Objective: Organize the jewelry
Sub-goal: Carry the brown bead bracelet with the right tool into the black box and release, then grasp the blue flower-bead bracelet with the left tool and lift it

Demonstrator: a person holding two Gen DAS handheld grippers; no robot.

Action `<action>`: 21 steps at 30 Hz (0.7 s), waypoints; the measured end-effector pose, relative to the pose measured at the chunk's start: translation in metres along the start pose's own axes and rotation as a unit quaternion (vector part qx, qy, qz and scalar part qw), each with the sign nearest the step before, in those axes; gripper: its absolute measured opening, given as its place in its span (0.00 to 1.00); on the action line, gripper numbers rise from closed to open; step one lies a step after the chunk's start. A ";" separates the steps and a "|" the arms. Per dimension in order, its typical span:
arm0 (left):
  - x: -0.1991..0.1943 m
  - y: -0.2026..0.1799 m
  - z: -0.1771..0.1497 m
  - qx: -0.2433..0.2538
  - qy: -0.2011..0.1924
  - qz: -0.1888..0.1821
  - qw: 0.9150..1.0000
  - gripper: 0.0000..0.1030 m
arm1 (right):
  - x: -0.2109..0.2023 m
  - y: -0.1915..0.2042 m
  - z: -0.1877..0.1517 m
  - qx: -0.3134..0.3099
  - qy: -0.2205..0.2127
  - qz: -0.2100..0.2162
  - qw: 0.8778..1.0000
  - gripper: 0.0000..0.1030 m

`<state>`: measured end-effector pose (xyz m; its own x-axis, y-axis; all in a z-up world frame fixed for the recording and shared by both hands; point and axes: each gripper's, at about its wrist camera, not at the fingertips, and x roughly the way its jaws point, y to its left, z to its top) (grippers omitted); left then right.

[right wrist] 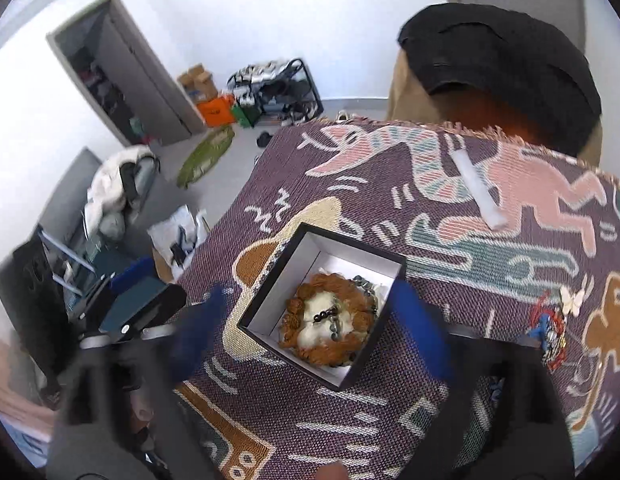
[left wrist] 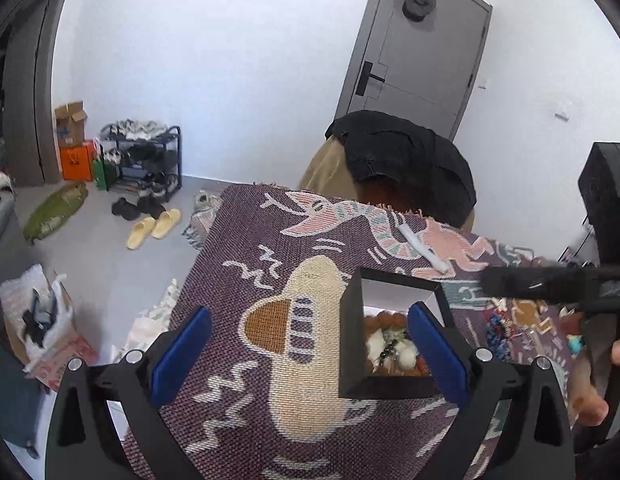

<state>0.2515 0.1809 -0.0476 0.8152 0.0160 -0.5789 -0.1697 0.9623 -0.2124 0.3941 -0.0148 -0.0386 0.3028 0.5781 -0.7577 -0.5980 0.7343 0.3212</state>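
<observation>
A black square box [right wrist: 269, 280] with a white lining stands open on the patterned cloth [right wrist: 490, 272]. Inside lie brown bead bracelets [right wrist: 330, 350], white pieces and dark beads. In the left wrist view the box [left wrist: 350, 344] sits just ahead, and my left gripper [left wrist: 310, 356] is open with its right blue pad by the box's right wall. My right gripper [right wrist: 310, 328] is open and empty, blurred, hovering above the box with the box between its blue fingers. A pile of loose jewelry [right wrist: 550, 328] with a white butterfly piece [right wrist: 572, 300] lies to the right on the cloth.
A white tube [right wrist: 478, 188] lies on the cloth farther back. A chair draped with a black garment [right wrist: 502, 56] stands behind the table. The table's left edge drops to a floor with bags, slippers [left wrist: 153, 226] and a shoe rack [left wrist: 145, 160].
</observation>
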 end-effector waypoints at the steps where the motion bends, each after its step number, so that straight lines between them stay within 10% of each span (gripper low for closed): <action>1: 0.000 -0.003 0.000 0.006 0.000 0.001 1.000 0.92 | -0.003 -0.006 -0.002 0.009 -0.004 0.003 1.000 0.93; 21: 0.013 -0.119 -0.008 0.115 0.050 -0.098 0.987 0.92 | -0.094 -0.115 -0.093 0.053 -0.100 -0.133 0.985 0.94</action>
<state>0.2782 0.0642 -0.0359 0.7593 -0.1918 -0.6218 0.1247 0.9807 -0.1503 0.3657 -0.1872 -0.0569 0.5846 0.4106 -0.6997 -0.4000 0.8962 0.1918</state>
